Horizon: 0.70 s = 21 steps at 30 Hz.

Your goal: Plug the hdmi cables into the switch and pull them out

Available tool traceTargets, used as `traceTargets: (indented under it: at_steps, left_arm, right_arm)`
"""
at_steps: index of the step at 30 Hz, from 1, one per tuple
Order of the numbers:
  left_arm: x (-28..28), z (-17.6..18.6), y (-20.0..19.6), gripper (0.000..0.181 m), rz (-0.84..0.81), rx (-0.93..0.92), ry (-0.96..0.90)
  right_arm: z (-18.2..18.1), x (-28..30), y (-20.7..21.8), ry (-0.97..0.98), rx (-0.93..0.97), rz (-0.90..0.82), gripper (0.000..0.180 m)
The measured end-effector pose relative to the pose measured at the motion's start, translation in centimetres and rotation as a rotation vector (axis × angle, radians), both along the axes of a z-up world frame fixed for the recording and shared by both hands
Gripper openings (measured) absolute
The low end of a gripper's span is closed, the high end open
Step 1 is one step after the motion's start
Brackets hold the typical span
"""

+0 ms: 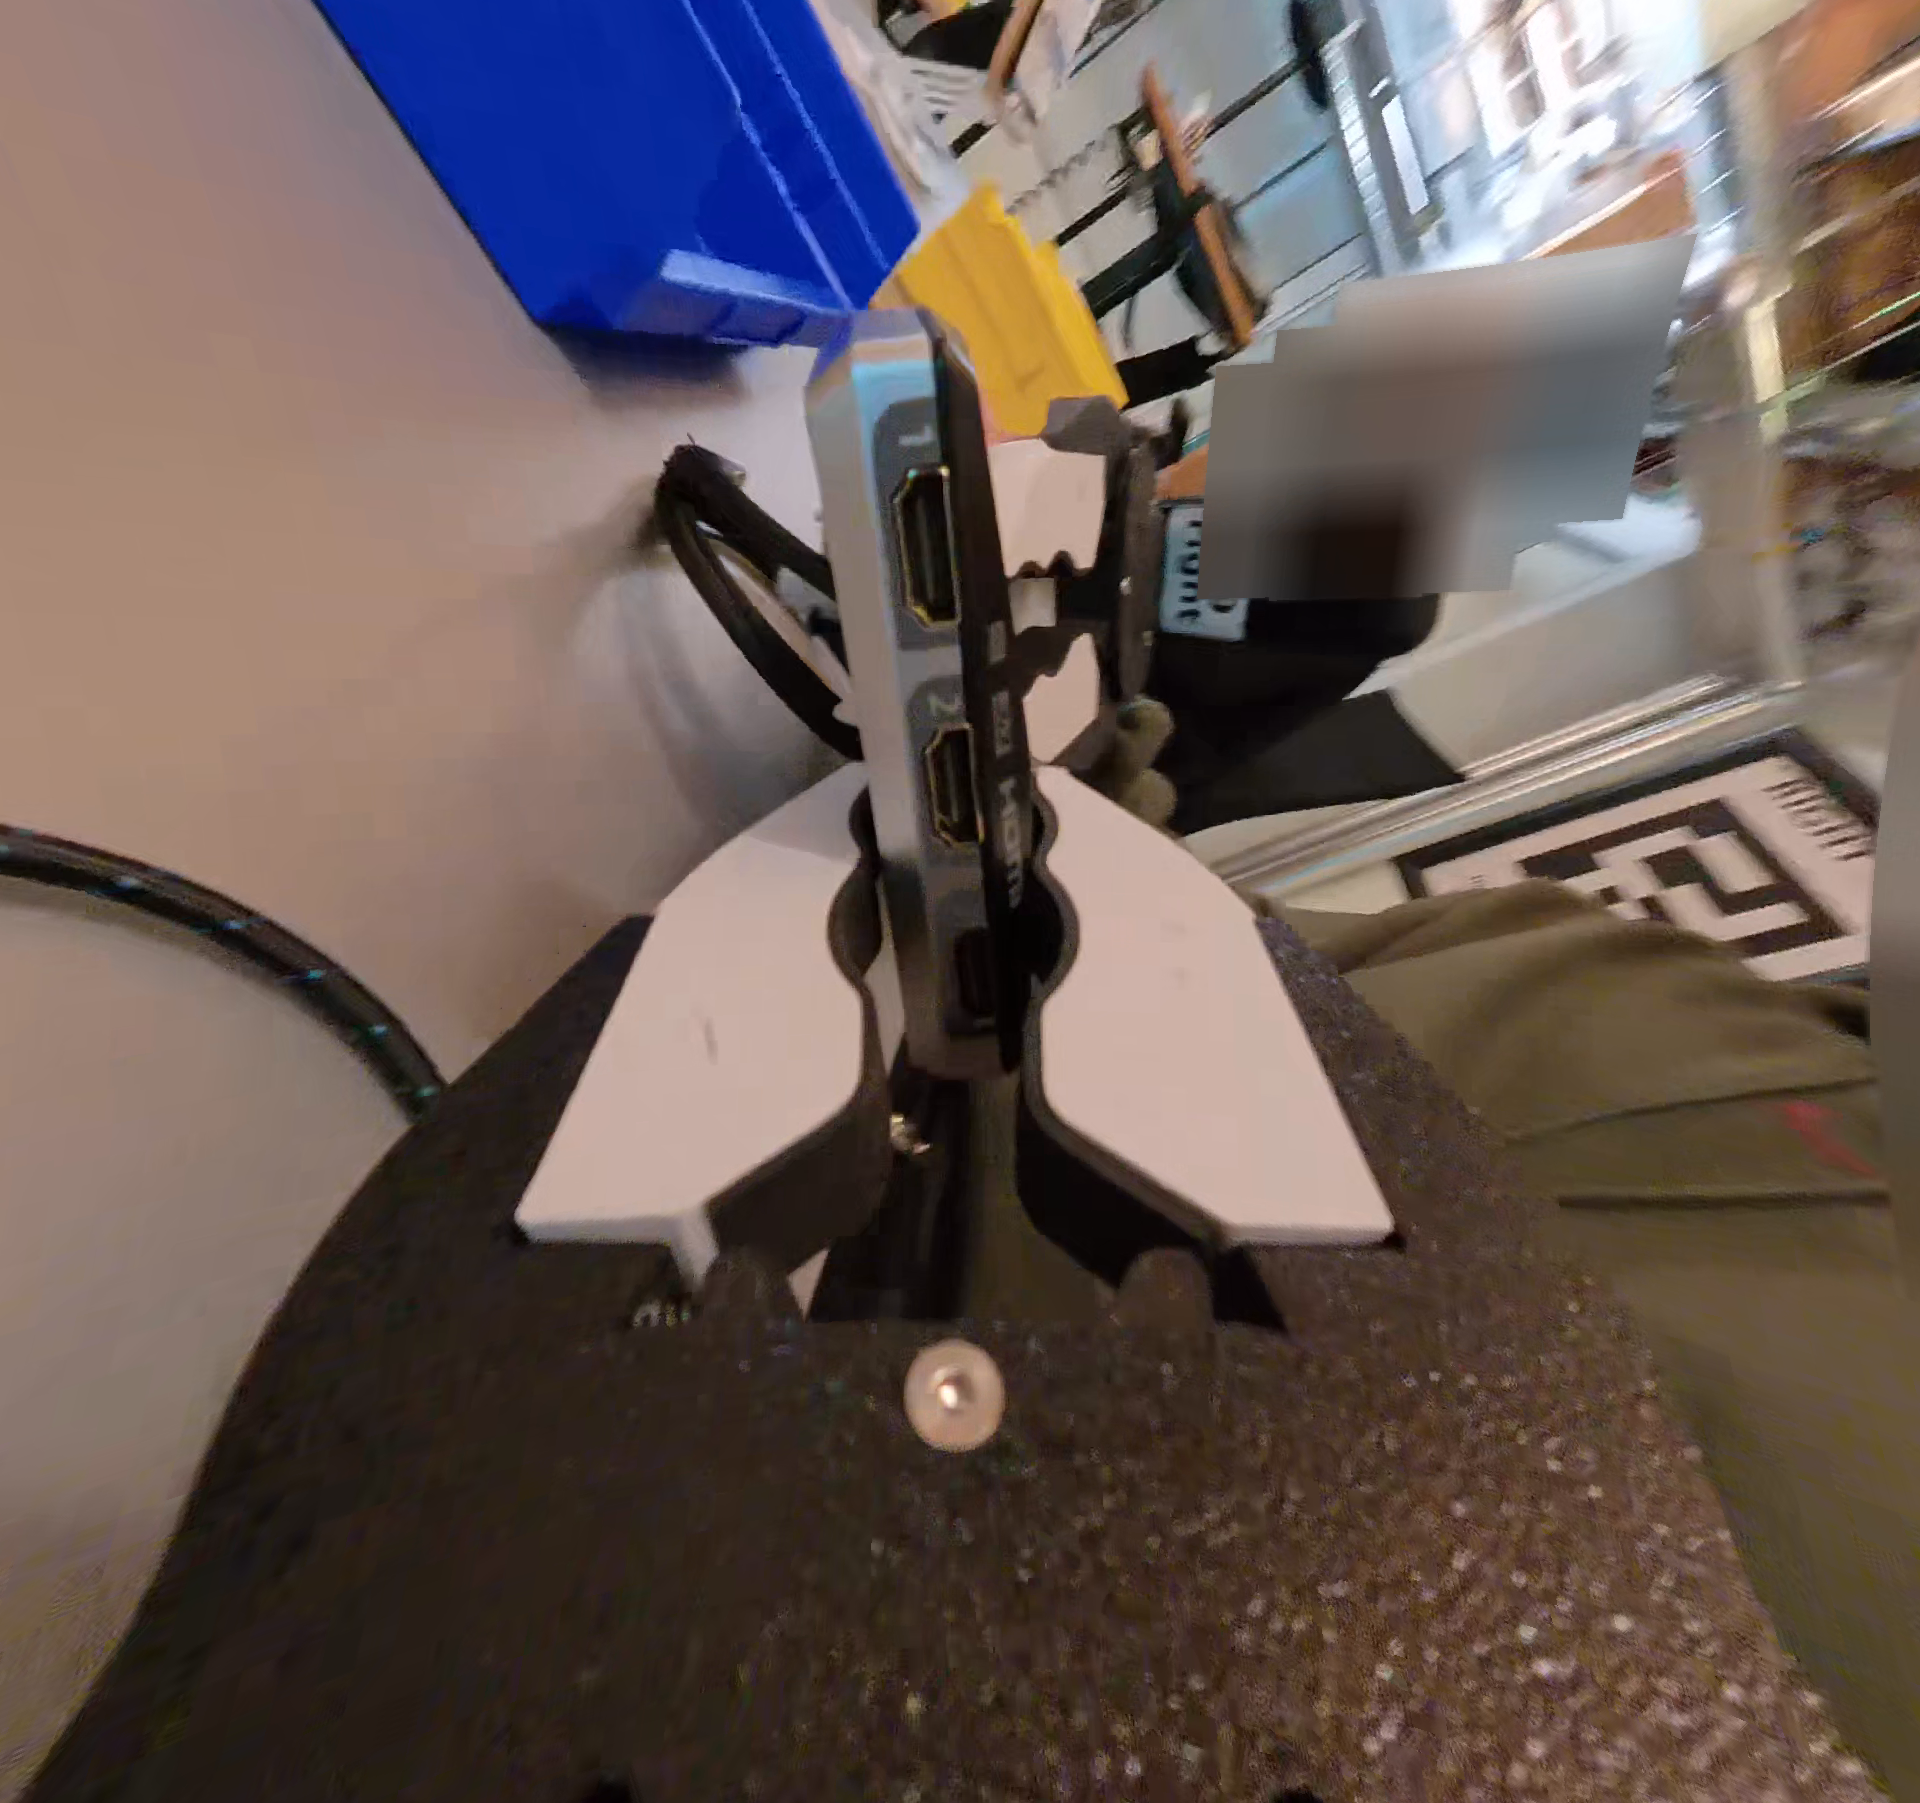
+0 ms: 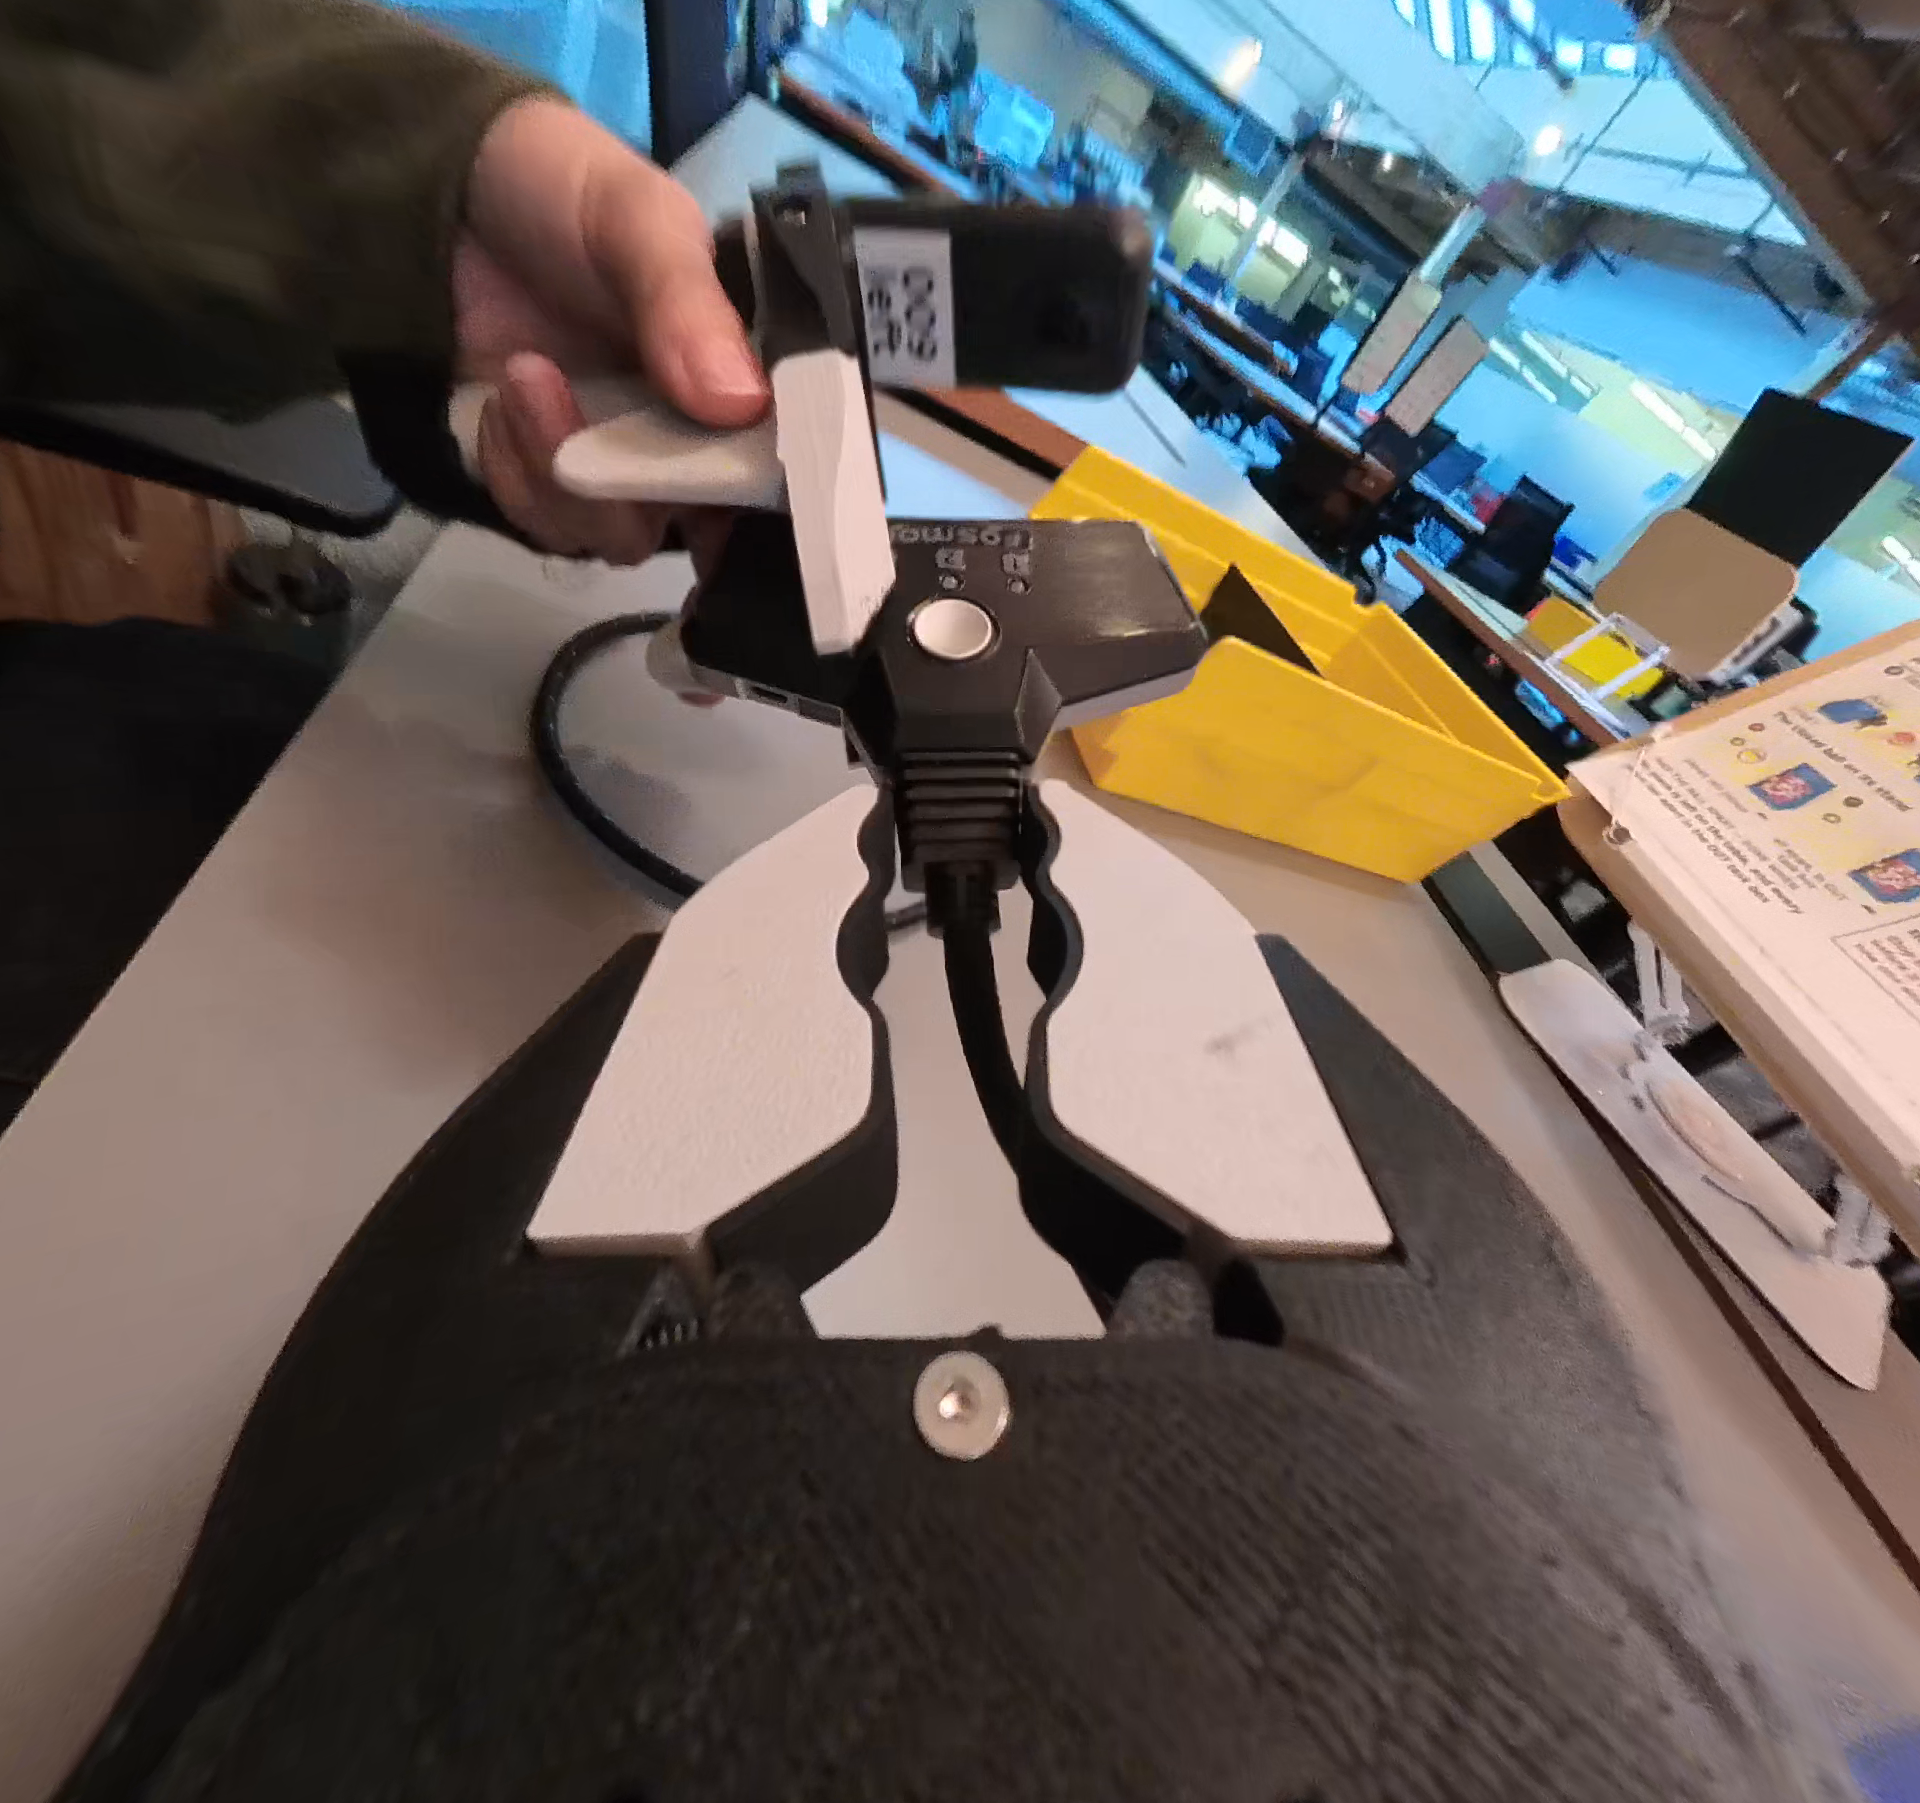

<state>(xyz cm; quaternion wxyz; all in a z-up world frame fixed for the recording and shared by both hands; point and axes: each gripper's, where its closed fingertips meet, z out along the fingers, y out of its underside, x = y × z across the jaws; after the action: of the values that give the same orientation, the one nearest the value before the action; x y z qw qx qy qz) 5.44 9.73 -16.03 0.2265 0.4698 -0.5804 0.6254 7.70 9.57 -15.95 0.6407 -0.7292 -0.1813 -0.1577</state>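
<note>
Pale tabletop (image 2: 312, 922), yellow bin (image 2: 1299, 745), busy hall behind. Left gripper (image 1: 951, 912) clamps the switch (image 1: 914, 673); right gripper (image 2: 961, 849) pinches the hdmi cable (image 2: 956, 745).

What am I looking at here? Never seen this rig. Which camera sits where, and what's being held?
There is no robot. A person's hand holds one of two handheld grippers, each with white fingers and a wide-angle camera looking along them.

The left wrist view comes from the left gripper. Its fingers clamp a flat grey-and-black HDMI switch box edge-on, and both of its HDMI sockets are empty.

The right wrist view comes from the right gripper. It appears closed on the black ribbed cable collar at the switch's other end.

On the pale table are a yellow plastic bin, a blue plastic bin and a loose black braided cable.
</note>
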Motion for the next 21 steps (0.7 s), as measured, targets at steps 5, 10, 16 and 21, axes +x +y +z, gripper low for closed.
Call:
traceTargets:
  at_steps: [5,10,16,21]
  left_arm:
    - [0.0,1.3,-0.6,0.022,-0.002,-0.354,0.128]
    - [0.2,1.1,-0.6,0.022,-0.003,-0.414,0.153]
    - [-0.2,1.7,-1.0,0.023,-0.053,-0.417,0.144]
    - [0.0,1.7,-1.4,0.022,-0.048,-0.418,0.157]
  right_arm:
    - [1.2,0.0,-0.7,0.133,0.212,0.065,0.027]
    - [1.1,0.2,-0.8,0.191,0.228,0.076,0.028]
    - [2.7,-0.5,-1.8,0.319,0.347,0.185,0.025]
    - [2.2,-0.5,-1.6,0.339,0.331,0.19,0.023]
